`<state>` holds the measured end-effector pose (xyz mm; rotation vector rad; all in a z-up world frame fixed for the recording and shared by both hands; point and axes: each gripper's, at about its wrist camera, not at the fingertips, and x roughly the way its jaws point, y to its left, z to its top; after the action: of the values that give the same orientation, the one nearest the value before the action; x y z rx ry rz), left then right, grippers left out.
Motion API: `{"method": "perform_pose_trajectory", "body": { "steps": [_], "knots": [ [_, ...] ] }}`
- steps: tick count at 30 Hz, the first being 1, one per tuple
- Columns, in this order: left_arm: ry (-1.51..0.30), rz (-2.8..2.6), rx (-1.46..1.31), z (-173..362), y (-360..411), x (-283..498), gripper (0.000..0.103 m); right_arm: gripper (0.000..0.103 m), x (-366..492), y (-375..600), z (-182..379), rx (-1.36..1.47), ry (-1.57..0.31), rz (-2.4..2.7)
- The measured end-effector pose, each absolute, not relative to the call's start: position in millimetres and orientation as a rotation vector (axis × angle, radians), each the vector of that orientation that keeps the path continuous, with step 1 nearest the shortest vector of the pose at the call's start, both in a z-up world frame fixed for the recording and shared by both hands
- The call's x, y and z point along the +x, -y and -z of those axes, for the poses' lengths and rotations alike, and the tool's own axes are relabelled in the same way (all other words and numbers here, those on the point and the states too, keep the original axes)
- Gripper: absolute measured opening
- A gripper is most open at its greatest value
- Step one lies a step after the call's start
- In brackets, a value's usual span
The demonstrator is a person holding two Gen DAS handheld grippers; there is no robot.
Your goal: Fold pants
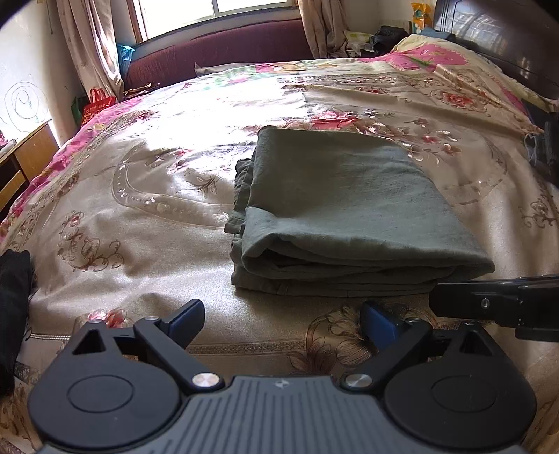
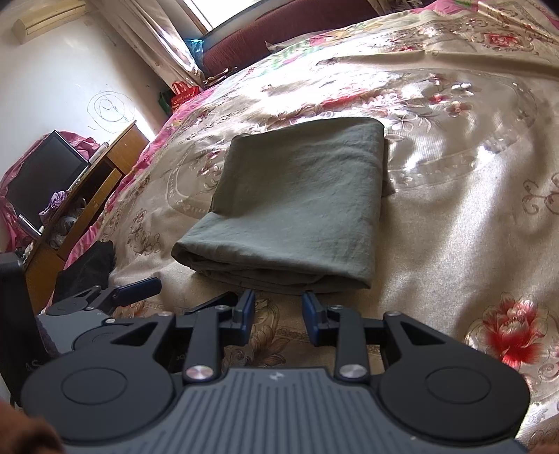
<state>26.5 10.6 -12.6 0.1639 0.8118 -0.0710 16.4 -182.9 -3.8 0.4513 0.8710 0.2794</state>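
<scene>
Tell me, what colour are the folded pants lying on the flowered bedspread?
Muted grey-green folded cloth pants, plain with no pattern; the right wrist view shows them best.

We see a bed under a cream floral bedspread with pink roses (image 1: 174, 195), sunlit from a bright window (image 1: 209, 10) above a maroon upholstered bench (image 1: 216, 52); beige curtains (image 1: 87, 45), a scribbled white wall (image 2: 70, 70) and a wooden desk (image 2: 115, 153) flank it.

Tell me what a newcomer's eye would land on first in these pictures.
First, the grey-green pants, folded into a thick rectangle in the middle of the floral bedspread. Next, the left gripper and right gripper, both open, empty, just short of the bundle's near edge.
</scene>
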Motion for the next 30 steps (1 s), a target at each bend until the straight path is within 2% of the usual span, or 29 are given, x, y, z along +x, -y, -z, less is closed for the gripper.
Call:
{"method": "perform_pose_trajectory", "body": {
  "steps": [30],
  "knots": [
    [-0.770, 0.039, 0.187, 20, -9, 12, 0.103, 0.036, 6, 175, 13, 0.413, -0.879, -0.280]
  ]
}}
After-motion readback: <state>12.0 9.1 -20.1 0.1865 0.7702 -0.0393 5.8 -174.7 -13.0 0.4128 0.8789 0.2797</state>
